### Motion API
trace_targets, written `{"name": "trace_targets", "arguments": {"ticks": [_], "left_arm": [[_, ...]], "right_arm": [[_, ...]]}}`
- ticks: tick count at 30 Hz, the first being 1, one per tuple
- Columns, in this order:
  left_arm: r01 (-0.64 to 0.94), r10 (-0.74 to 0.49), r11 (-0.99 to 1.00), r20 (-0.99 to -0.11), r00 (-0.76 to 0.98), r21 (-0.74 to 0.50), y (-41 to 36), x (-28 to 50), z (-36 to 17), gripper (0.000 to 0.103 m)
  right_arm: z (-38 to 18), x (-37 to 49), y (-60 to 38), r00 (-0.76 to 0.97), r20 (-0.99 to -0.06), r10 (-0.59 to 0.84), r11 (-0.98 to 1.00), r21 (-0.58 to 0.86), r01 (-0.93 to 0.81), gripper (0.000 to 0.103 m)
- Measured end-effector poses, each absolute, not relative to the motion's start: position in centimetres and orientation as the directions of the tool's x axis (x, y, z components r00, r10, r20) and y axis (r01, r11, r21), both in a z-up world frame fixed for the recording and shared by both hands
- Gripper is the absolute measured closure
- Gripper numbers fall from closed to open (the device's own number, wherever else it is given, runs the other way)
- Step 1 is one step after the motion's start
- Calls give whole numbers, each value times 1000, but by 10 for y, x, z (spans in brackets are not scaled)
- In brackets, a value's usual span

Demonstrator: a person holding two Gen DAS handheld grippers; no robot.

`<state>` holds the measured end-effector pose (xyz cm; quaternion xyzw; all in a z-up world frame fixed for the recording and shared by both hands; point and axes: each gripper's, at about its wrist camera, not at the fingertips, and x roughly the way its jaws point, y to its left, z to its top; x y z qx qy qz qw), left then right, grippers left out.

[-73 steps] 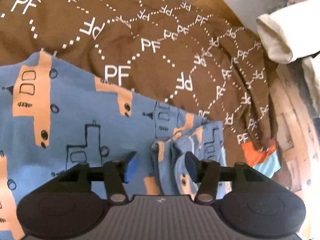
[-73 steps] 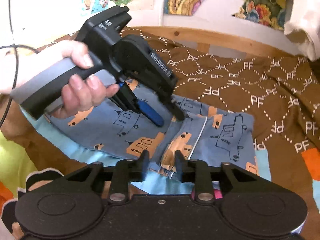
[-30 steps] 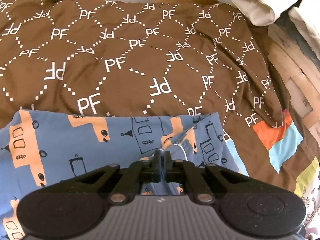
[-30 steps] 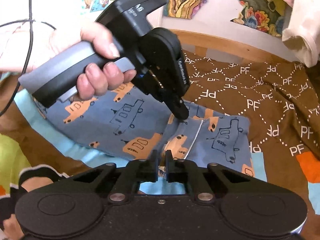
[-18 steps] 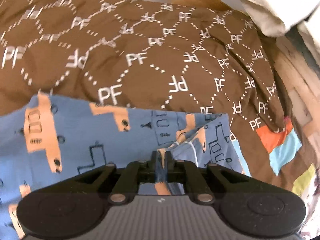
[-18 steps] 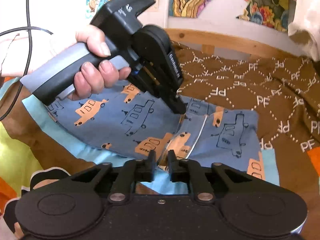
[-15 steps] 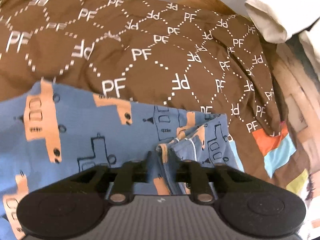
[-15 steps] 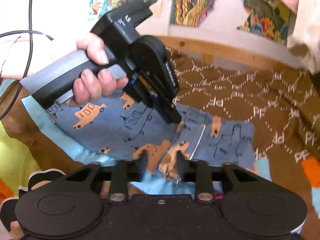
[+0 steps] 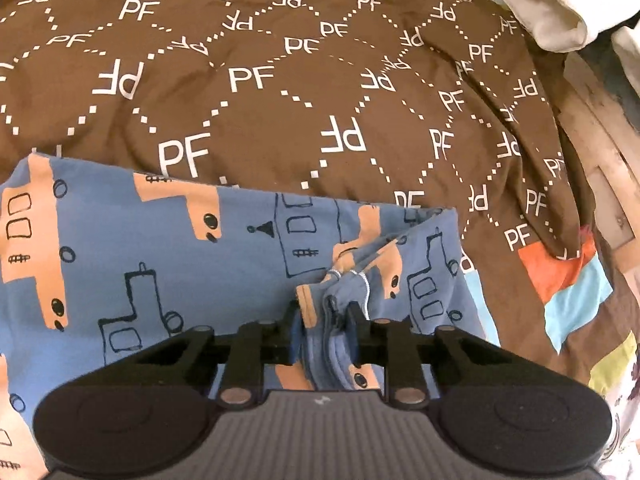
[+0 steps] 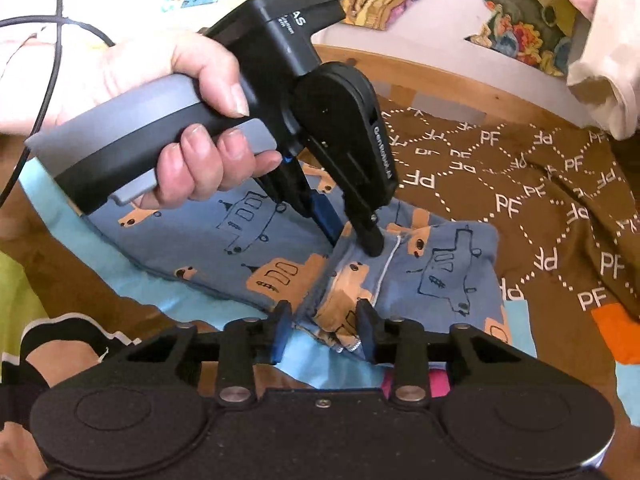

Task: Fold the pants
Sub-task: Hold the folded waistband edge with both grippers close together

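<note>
The pants (image 9: pixel 160 264) are lying on the bed's brown quilt (image 9: pixel 280 120), thin, limp printed cotton that is bunching into a soft ridge at the seam. I judge them light and floppy, best taken where several layers stack at that ridge, so that none is slipping free. My left gripper (image 9: pixel 323 330) is closing its fingers, with the gathered ridge between them. My right gripper (image 10: pixel 323 330) is closing too, its fingers still apart around the near hem fold. The left hand (image 10: pixel 192 120) is angling its tool steeply down.
</note>
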<state>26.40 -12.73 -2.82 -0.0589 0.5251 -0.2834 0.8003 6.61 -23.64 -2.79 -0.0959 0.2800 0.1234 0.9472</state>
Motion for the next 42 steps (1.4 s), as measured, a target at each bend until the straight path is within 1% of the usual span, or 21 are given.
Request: {"name": "trace_targets", "arguments": {"ticks": [2,3,4,5,6,10,18,27,34,39,42], "left_arm": [[385,-507,839,-811,293,-385,-128,263,-28,81],[386,-502,841,-813,297,-379,-129,262,-27,82],[389,-496,844,-814,302,-370,-131,261,-27,83],[392,-490,847,-816,309,-360,-133,260,-26,83],[396,-484,848,-817,314,-351,-134,258,-25,85],[412,-464,855,-821,333,-316,-139,255,-19,87],[424,-475,850,-805,357,-314,-133,250,-4,88],[413,-464,858,-807,365,-306,-101,248,2,88],[374,-424,884,-816,393,-279,-60,248,7,88],[347,-376,907,-830,413,-239,-30,247,9,88],[322,-360,917,-833,420,-235,-16,249,9,88]], "right_arm": [[-28,66,-237,814,-553,179,953,-109,-283,72],[-28,66,-237,816,-550,178,953,-108,-282,75],[-27,65,-237,817,-549,178,953,-109,-281,80],[-27,64,-237,818,-545,182,953,-107,-283,82],[-26,64,-237,818,-544,185,953,-104,-285,88],[-25,64,-237,818,-542,192,955,-89,-283,91],[-14,66,-242,815,-533,225,962,-13,-274,92],[-4,72,-222,791,-536,295,949,64,-310,92],[-1,83,-188,754,-540,375,921,123,-370,92],[0,90,-160,722,-542,431,893,142,-427,92],[-1,95,-145,701,-548,457,879,157,-450,92]]}}
